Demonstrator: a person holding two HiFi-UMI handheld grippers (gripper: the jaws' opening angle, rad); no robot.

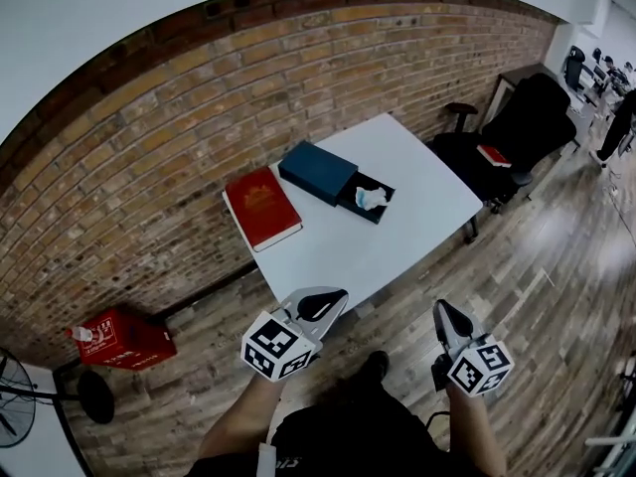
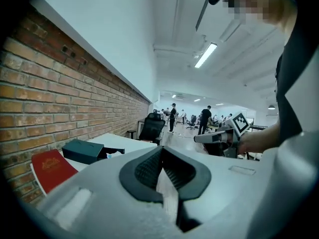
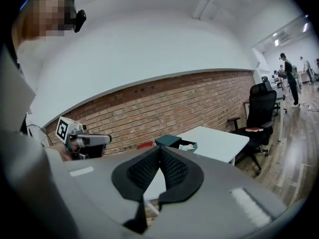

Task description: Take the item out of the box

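Both sets of jaws are fully closed with nothing between them. The left gripper [image 1: 333, 297] and right gripper [image 1: 444, 311] hang short of the white table [image 1: 417, 217] and touch nothing. The dark box [image 1: 316, 170] lies on the table at 12 o'clock from the left gripper. Its tray [image 1: 353, 203] is slid out toward 4 o'clock, with the white item [image 1: 373, 198] in it. The red book [image 1: 261, 208] is at the box's 8 o'clock.
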